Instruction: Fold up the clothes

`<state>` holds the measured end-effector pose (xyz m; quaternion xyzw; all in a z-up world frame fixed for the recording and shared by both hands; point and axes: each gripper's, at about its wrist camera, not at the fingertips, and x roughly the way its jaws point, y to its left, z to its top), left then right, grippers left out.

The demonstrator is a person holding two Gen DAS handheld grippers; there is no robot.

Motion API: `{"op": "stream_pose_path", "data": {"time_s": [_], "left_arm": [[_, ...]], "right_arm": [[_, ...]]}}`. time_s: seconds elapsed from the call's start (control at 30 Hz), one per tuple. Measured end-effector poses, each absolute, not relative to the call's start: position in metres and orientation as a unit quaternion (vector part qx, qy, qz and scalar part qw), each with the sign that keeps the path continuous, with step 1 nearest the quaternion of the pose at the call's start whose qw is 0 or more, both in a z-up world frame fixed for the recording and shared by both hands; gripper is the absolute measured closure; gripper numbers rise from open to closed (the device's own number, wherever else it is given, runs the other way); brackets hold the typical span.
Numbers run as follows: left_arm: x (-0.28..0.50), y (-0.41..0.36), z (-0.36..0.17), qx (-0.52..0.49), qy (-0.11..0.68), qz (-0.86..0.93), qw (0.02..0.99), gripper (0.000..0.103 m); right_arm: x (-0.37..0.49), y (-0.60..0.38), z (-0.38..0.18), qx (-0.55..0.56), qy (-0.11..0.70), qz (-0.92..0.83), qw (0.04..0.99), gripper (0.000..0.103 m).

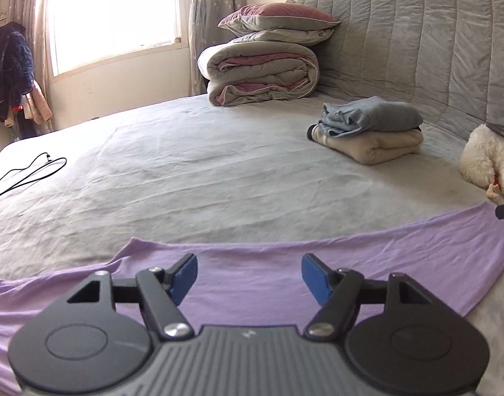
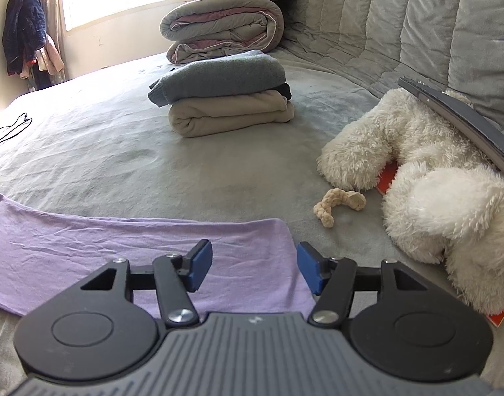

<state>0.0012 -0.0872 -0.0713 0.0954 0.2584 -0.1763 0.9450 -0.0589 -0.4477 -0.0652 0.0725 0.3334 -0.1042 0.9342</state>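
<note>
Both tongs released — left tongs (image 1: 249, 275), right tongs (image 2: 254, 264) — over lilac garment (image 2: 120, 247), bare bed sheet (image 1: 202, 171) beyond.

left wrist: low over bed (image 1: 219, 165), facing headboard | right wrist: same | shared: folded stack (image 1: 367, 132)

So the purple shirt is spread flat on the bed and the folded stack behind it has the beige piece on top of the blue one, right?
Not quite. The beige piece is at the bottom, and the blue one lies on top of it, as the right wrist view shows. The purple shirt is indeed spread flat on the bed.
</note>
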Motion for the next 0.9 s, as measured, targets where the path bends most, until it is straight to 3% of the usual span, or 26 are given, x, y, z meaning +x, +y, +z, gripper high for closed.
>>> {"op": "stream_pose_path", "data": {"time_s": [0.27,0.9], "left_arm": [[0.001,-0.026,-0.104,0.077,0.304,-0.121,0.942,0.024],[0.013,0.010,-0.064,0.004,0.330,-0.062,0.942,0.014]], "right_arm": [[-0.061,-0.449,-0.069,0.108,0.338,-0.156,0.922,0.036],[-0.051,-0.457,-0.068,0.216,0.373,-0.194,0.881,0.032]]}}
